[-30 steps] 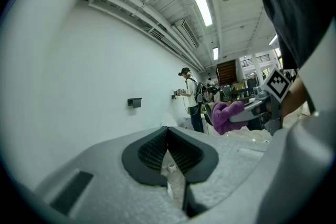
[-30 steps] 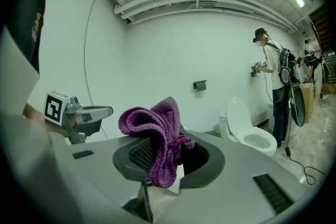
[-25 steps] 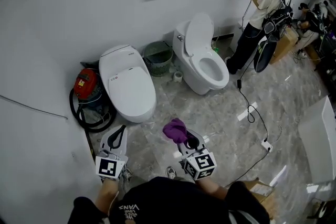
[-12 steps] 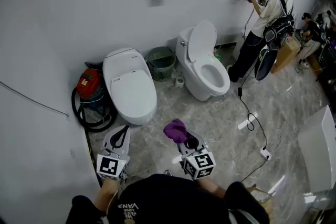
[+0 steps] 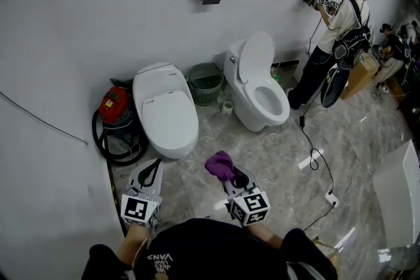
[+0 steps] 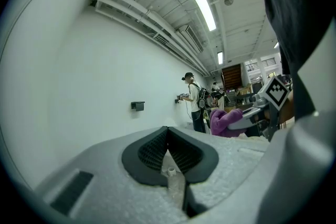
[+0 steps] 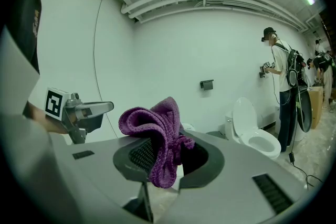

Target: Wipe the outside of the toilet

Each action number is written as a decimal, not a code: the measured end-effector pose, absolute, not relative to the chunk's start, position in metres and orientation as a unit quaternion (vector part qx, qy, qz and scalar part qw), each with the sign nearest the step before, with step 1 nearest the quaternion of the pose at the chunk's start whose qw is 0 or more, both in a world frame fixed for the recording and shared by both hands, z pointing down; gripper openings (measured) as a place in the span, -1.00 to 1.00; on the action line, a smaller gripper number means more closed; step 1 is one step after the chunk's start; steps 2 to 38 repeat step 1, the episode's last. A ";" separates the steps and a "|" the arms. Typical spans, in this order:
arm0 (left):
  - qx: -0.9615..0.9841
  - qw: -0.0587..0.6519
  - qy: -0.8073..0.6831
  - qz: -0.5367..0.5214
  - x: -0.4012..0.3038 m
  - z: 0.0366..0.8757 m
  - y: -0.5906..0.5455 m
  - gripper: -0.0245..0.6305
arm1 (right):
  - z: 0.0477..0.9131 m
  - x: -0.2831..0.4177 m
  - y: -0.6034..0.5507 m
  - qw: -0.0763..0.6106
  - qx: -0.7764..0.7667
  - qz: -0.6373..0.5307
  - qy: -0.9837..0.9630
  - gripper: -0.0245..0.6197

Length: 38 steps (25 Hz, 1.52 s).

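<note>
Two white toilets stand against the wall: one with its lid down (image 5: 165, 116) at the left, one with its lid up (image 5: 259, 85) to its right, also seen from the right gripper view (image 7: 252, 134). My right gripper (image 5: 231, 175) hovers over the floor in front of them, shut on a bunched purple cloth (image 5: 220, 165) that drapes over the jaws (image 7: 155, 134). My left gripper (image 5: 149, 170) hangs near the closed toilet's front, shut with nothing in it; its pads (image 6: 181, 152) meet. The cloth (image 6: 226, 122) shows at the right of the left gripper view.
A red vacuum (image 5: 113, 105) with a black hose sits left of the closed toilet. A green basket (image 5: 203, 80) stands between the toilets. A person (image 5: 335, 29) works at the wall, far right. A cable and power strip (image 5: 331, 199) lie on the marble floor.
The head view has shifted a little, so both toilets sit lower in the picture. Both grippers keep their places, and the cloth stays in the right one.
</note>
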<state>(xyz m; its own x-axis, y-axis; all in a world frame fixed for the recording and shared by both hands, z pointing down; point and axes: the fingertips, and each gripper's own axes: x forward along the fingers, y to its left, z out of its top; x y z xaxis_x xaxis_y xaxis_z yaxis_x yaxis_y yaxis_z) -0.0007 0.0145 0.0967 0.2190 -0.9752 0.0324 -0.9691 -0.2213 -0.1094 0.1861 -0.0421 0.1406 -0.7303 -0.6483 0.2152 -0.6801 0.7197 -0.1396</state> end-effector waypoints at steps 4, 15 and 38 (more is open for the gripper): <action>-0.780 0.032 0.624 -0.048 -0.001 0.097 0.016 -0.93 | 0.140 0.185 -0.042 0.075 0.358 0.104 -0.925 -0.62; -0.780 0.032 0.624 -0.048 -0.001 0.097 0.016 -0.93 | 0.140 0.185 -0.042 0.075 0.358 0.104 -0.925 -0.62; -0.780 0.032 0.624 -0.048 -0.001 0.097 0.016 -0.93 | 0.140 0.185 -0.042 0.075 0.358 0.104 -0.925 -0.62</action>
